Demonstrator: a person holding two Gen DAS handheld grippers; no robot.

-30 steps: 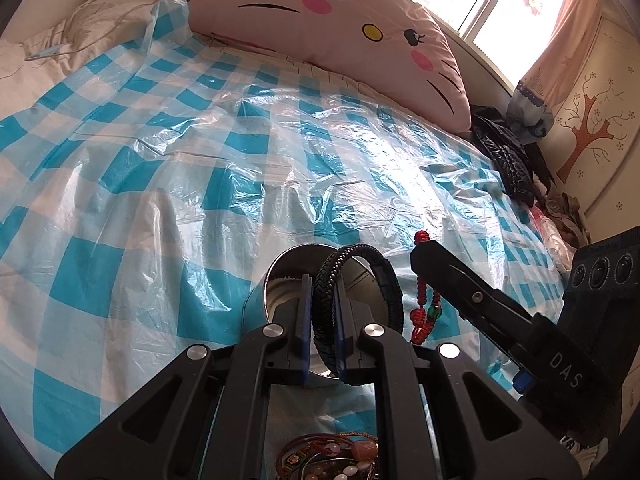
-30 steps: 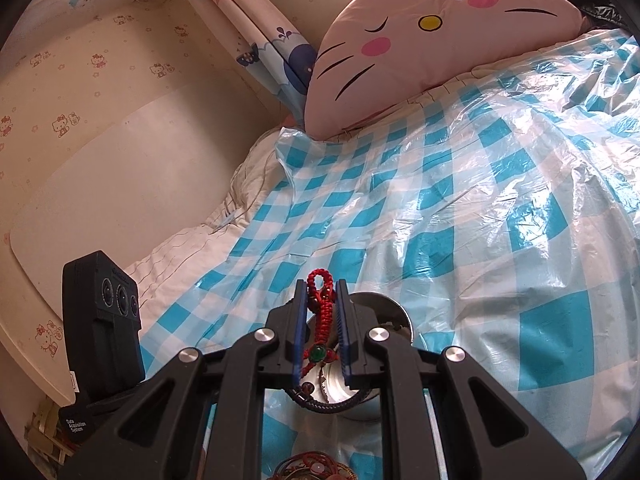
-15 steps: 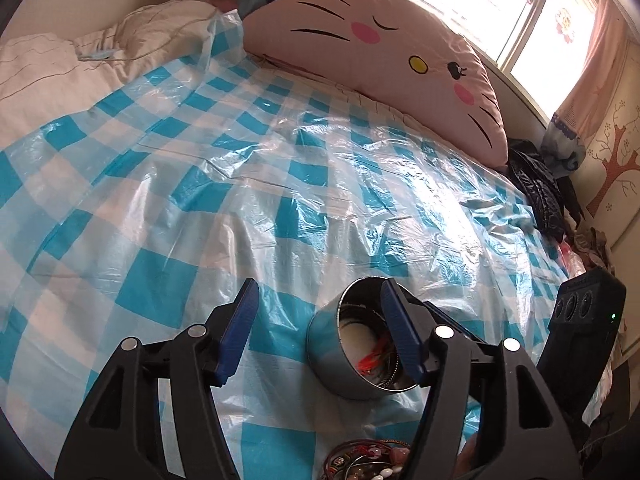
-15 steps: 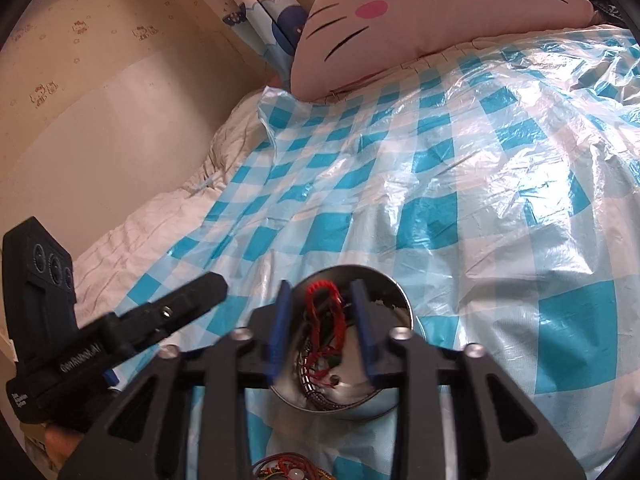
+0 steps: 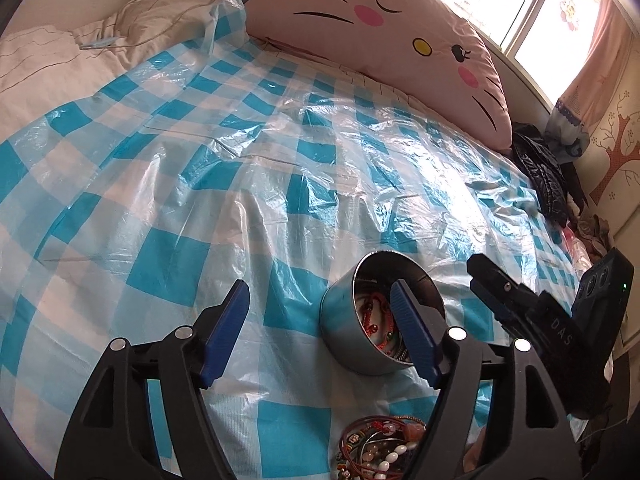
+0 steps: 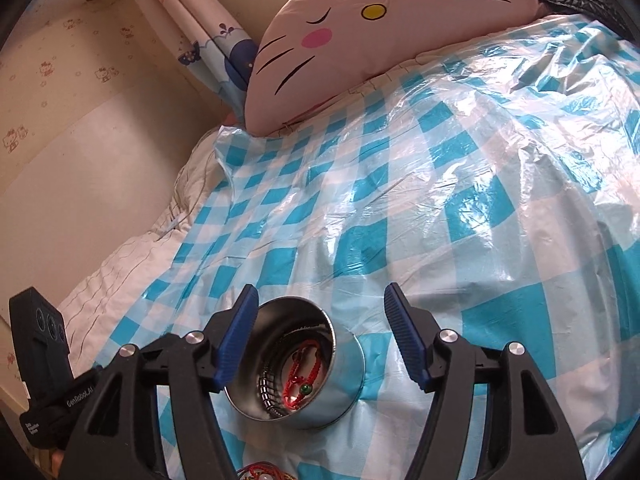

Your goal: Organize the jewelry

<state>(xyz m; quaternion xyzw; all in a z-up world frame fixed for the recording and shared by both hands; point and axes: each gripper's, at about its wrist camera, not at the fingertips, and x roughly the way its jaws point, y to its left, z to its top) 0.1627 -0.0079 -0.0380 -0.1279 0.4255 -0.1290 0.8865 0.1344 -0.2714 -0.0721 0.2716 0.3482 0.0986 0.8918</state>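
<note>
A round metal tin [image 5: 362, 344] sits on the blue-and-white checked plastic sheet [image 5: 248, 184] that covers the bed, and serves here as the landmark. Inside the tin lie a red braided bracelet [image 6: 302, 376] with a green bead and a dark beaded bracelet [image 6: 266, 392] curled along the inner wall; in the left wrist view the red cord shows against the tin's near wall.

The left gripper [image 5: 320, 328] hangs just beside the tin, nearer the camera; its jaws are opening and nothing lies between the blue fingers [image 5: 224, 332], one of which stands in front of the tin's mouth. The right gripper [image 6: 320, 336] is poised above the tin, its jaws opening too, with the tin's rim seen between the fingers [image 6: 236, 336] but not touched by them; the bracelets lie free below.

On the near side of the tin, at the bottom edge of the left wrist view, a heap of mixed bracelets [image 5: 380, 448] rests on the sheet, red cords and pale beads among them.

Far beyond the tin a pink cat-face pillow [image 5: 384, 36] leans at the head of the bed, with a dark jacket [image 5: 544, 176] just beside its right end.
</note>
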